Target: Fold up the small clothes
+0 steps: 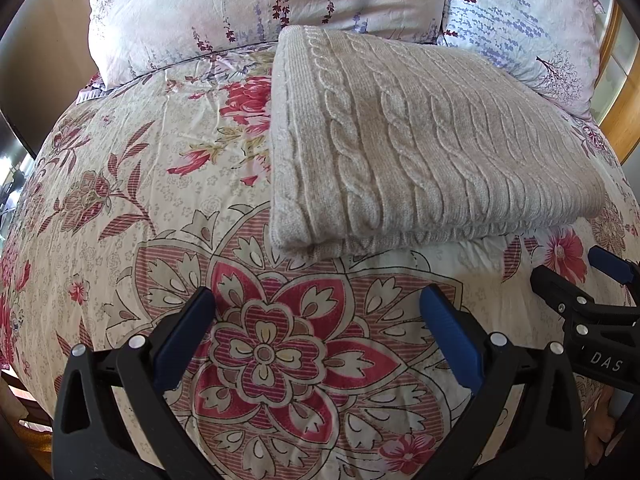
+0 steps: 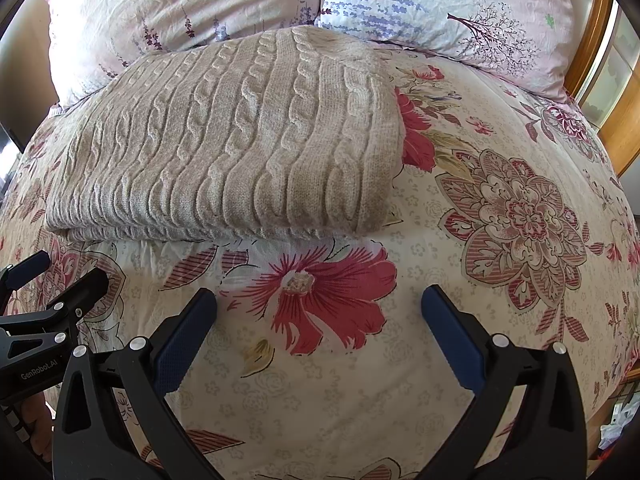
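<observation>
A beige cable-knit sweater [image 1: 420,144] lies folded into a thick rectangle on the floral bedspread [image 1: 120,200], its folded edge towards me. It also shows in the right wrist view [image 2: 228,148]. My left gripper [image 1: 318,300] is open and empty, hovering over the bedspread just short of the sweater's near edge. My right gripper [image 2: 319,300] is open and empty, near the sweater's near right corner. Each gripper shows at the edge of the other's view: the right gripper [image 1: 576,276] and the left gripper [image 2: 56,272].
Two floral pillows [image 1: 260,4] [image 2: 460,8] lie behind the sweater at the head of the bed. A wooden bed frame [image 2: 600,40] runs along the right. The floral bedspread [image 2: 500,220] extends to both sides of the sweater.
</observation>
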{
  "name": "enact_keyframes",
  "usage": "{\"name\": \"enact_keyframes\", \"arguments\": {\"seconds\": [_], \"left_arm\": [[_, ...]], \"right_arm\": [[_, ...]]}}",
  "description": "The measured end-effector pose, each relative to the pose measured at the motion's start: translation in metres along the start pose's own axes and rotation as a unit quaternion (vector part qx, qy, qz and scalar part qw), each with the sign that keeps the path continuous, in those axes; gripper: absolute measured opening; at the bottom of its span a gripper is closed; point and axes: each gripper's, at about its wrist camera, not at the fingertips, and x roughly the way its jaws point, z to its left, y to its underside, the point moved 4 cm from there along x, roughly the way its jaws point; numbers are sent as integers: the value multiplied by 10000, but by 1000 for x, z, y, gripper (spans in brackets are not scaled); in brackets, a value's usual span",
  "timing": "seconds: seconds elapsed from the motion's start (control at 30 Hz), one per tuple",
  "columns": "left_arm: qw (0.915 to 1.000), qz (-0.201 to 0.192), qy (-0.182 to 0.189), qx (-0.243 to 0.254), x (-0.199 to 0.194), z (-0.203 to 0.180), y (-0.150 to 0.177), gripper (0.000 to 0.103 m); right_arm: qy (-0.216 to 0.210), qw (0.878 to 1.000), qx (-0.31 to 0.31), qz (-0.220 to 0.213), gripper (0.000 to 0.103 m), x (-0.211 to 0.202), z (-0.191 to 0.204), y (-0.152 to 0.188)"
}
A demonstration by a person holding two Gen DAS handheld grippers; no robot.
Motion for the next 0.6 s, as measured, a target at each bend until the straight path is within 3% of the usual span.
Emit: {"name": "enact_keyframes", "arguments": {"seconds": [0.6], "left_arm": [[10000, 22, 12, 16, 2, 2, -1, 101]], "right_arm": [[-6, 10000, -10, 1, 102, 0, 0, 0]]}}
